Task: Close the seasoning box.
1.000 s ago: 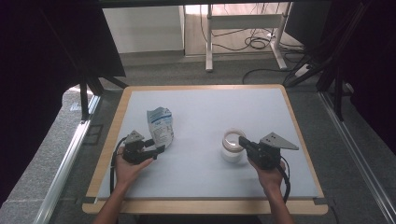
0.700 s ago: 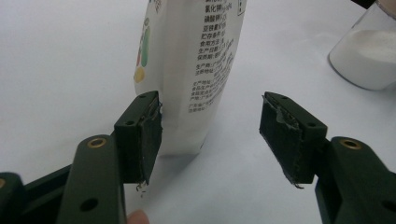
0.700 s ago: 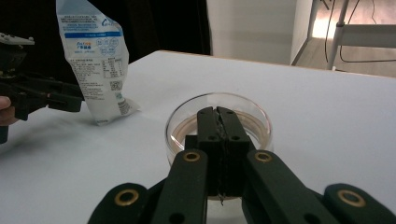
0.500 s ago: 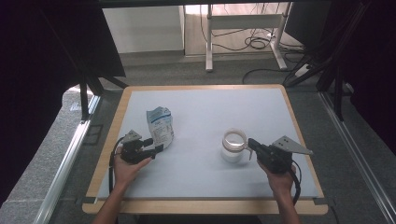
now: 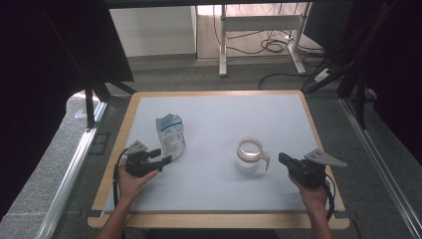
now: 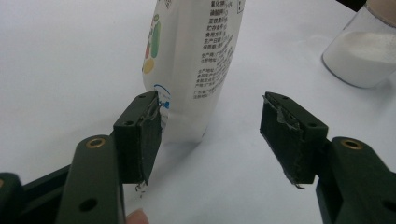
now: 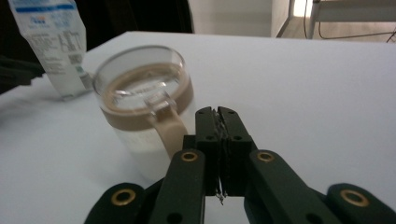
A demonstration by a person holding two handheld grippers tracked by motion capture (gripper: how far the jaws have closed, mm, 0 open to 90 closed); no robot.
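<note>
A grey floor with trailing cables surrounds the wood-edged white counter. On it stand a pouch and jug. The left gripper gapes beside the pouch; the right gripper sits closed, empty, near the jug's handle.

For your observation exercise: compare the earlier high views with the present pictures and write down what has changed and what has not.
The right gripper has drawn back from the jar toward the table's near right corner; its jaws are shut on nothing, clear of the jar's handle. The jar, the bag and the left gripper, open beside the bag, stayed put.
</note>
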